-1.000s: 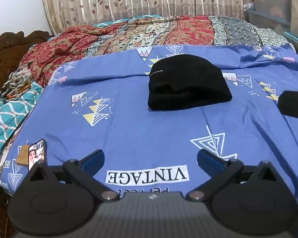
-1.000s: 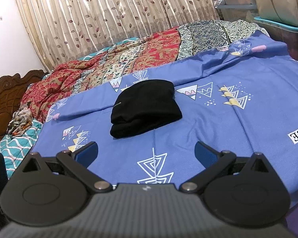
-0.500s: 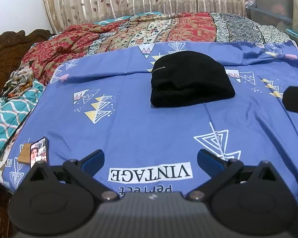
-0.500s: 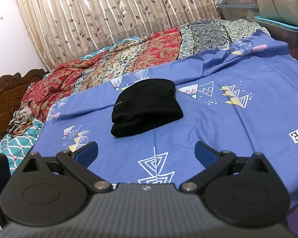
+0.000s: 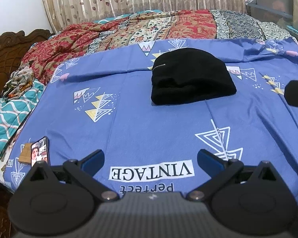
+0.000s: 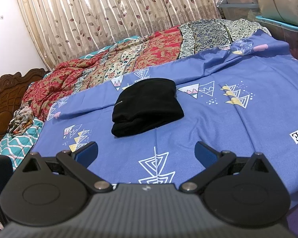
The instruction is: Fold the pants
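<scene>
Black pants [image 5: 190, 79] [image 6: 147, 105] lie folded into a compact bundle on the blue printed bedsheet [image 5: 149, 123] [image 6: 218, 119], a small zipper showing on their left side. My left gripper [image 5: 151, 159] hovers open over the near part of the sheet, well short of the pants, nothing between its blue-padded fingers. My right gripper [image 6: 146, 151] is also open and empty, a short way in front of the bundle. A dark part of the right gripper [image 5: 297, 96] shows at the right edge of the left wrist view.
A phone [image 5: 39, 151] with a lit screen lies by a wooden block at the sheet's near left corner. Patterned red quilts [image 5: 149, 29] are heaped behind, before a leaf-print curtain [image 6: 119, 15]. A carved wooden headboard [image 6: 4, 103] stands left; plastic storage boxes [image 6: 278, 23] right.
Both grippers have drawn back and tilted slightly, so the pants sit a bit lower and farther in view. The pants have not moved, and both grippers stay open.
</scene>
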`<state>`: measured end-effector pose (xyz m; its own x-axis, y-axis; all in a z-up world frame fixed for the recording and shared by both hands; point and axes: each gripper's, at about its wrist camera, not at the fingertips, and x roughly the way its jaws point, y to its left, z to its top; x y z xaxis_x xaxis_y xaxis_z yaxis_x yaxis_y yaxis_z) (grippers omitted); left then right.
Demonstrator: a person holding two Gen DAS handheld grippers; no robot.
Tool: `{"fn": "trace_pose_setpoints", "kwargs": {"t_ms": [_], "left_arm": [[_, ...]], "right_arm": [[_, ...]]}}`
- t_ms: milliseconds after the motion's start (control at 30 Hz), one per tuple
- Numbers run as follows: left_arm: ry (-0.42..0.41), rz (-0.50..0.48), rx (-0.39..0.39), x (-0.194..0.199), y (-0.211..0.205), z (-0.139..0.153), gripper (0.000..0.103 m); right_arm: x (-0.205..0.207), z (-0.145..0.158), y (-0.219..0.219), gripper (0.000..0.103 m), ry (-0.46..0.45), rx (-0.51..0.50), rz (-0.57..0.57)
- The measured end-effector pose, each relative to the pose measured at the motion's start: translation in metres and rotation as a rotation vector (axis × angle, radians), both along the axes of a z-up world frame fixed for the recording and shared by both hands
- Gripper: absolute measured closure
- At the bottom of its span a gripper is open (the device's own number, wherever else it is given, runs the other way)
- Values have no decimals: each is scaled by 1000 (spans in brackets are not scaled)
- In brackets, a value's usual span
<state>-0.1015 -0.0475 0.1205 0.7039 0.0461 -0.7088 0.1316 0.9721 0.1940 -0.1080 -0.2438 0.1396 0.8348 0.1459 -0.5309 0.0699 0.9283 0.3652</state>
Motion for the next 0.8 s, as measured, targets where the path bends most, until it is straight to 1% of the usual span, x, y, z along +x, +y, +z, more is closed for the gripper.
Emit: {"fn": "trace_pose_setpoints", "kwargs": {"t_ms": [800], "left_arm": [[33, 23, 37, 2, 0, -13, 0]], "right_arm": [[-1, -7, 1, 0, 14, 14, -2]]}}
